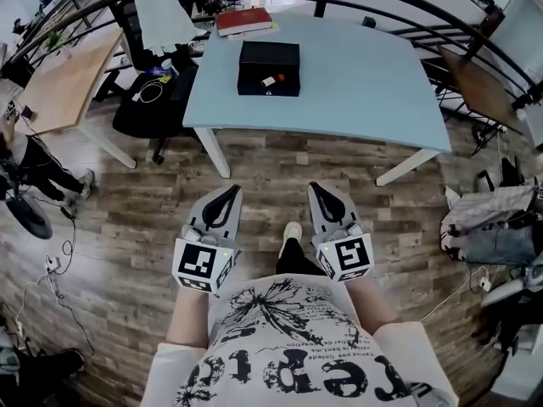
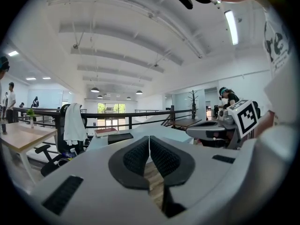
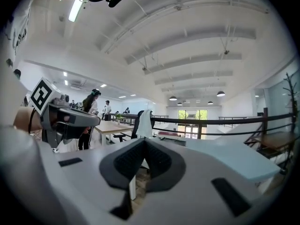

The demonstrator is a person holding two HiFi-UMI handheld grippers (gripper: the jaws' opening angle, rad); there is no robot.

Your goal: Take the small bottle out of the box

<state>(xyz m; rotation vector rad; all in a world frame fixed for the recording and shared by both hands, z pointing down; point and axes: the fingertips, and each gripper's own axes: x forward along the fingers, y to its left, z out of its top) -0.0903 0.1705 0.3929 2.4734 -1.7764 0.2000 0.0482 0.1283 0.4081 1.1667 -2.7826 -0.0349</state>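
Note:
A black open box point(image 1: 268, 68) lies on the light blue table point(image 1: 356, 83), with a small white and red bottle point(image 1: 272, 80) inside it near its front right. Both grippers are held low over the wooden floor, well short of the table. The left gripper point(image 1: 231, 190) has its jaws together and nothing between them; in the left gripper view its tips point(image 2: 149, 138) meet, with the box point(image 2: 120, 137) far ahead. My right gripper point(image 1: 316, 186) is also shut and empty, and in the right gripper view its pads point(image 3: 144, 141) touch.
A red book point(image 1: 243, 20) lies at the table's far left corner. A black office chair point(image 1: 157, 91) with a white cloth point(image 1: 163, 7) stands left of the table, beside a wooden desk point(image 1: 64, 79). Bags point(image 1: 496, 223) lie on the floor at right. People stand in the background.

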